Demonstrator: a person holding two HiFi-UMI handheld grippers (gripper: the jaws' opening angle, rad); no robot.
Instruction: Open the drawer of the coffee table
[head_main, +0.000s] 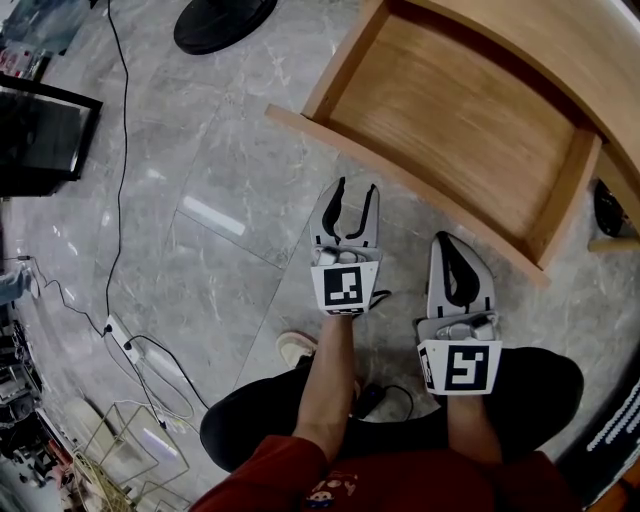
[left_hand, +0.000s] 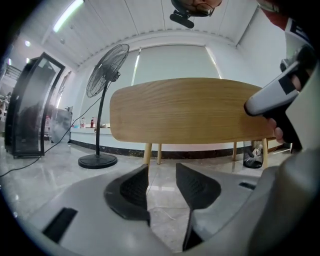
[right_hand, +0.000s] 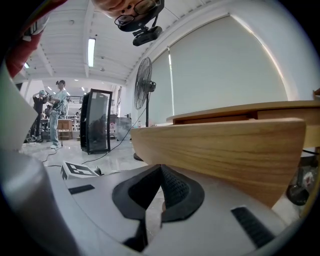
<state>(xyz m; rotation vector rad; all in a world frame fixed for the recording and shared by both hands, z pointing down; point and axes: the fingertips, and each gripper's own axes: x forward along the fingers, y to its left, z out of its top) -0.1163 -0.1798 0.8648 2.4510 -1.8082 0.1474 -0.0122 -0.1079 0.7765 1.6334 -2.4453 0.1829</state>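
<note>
Near the drawer (head_main: 460, 130), left fingers (left_hand: 134, 192) gape empty; right fingers (right_hand: 175, 192) touch.

Your right gripper (right_hand: 160, 175) has its jaws closed tip to tip with nothing between them, in front of the pulled-out wooden drawer front (right_hand: 220, 150). Above that front lies the coffee table top (right_hand: 235, 111). Beyond stand a pedestal fan (right_hand: 144, 75) and a black glass-fronted cabinet (right_hand: 95, 127). A marker cube (right_hand: 77, 171) shows at lower left.
</note>
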